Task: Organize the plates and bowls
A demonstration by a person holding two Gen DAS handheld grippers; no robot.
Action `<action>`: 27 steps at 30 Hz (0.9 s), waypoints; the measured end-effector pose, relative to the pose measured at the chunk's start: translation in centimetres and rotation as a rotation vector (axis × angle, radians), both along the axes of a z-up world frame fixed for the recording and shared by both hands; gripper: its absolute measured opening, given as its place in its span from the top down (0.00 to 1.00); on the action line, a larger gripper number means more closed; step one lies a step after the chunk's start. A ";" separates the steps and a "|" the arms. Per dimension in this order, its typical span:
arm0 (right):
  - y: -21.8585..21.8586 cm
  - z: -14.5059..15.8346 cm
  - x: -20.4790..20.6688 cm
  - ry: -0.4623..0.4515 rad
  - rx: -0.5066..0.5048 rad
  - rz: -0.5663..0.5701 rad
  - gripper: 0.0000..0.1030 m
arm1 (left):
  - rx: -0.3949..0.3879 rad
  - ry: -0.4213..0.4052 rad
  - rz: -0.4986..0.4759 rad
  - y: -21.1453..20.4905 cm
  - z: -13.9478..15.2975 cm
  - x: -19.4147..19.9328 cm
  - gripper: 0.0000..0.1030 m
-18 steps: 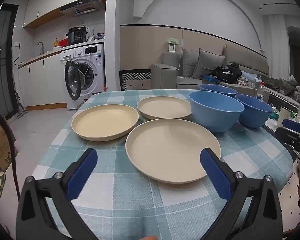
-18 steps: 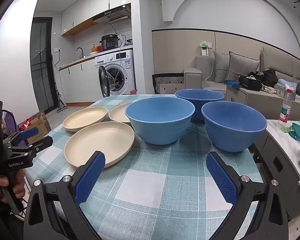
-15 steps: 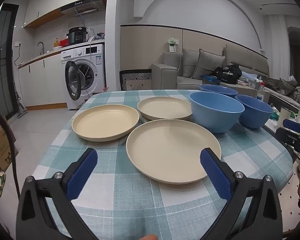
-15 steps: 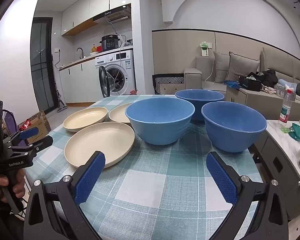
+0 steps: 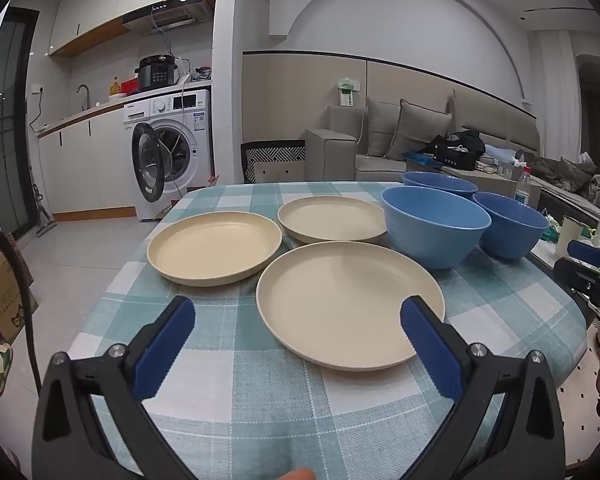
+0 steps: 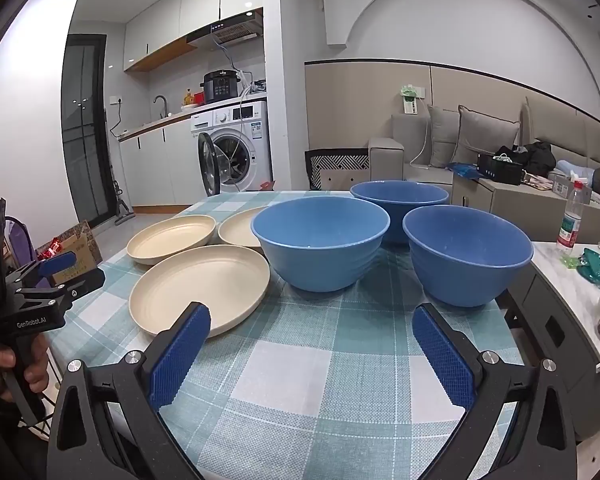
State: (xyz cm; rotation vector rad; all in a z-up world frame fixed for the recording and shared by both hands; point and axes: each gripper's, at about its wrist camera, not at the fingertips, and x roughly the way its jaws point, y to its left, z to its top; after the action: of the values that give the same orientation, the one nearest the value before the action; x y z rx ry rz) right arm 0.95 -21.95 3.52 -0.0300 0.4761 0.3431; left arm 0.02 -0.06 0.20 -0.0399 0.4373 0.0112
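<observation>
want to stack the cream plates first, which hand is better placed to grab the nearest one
Left. The left tool is open right at the nearest plate; the right tool faces the blue bowls.

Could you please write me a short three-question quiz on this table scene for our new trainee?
1. How many cream plates and how many blue bowls stand on the checked tablecloth?
2. True or false: the bowls are already stacked inside one another.
3. Which is right? A: the left gripper grips a plate. B: the right gripper grips a bowl. C: both grippers are open and hold nothing.

Key: 1. Three plates, three bowls. 2. False; each stands separately. 3. C.
</observation>
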 end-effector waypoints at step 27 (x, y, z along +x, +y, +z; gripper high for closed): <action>0.1 0.6 0.1 -0.003 -0.006 0.004 0.00 | 0.002 0.000 0.006 0.9 0.7 -0.2 0.00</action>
State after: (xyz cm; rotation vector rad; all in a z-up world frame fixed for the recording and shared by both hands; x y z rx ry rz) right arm 1.09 -21.88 4.09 -0.0369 0.4736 0.3452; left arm -0.14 0.83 0.93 -0.0388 0.4369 0.0172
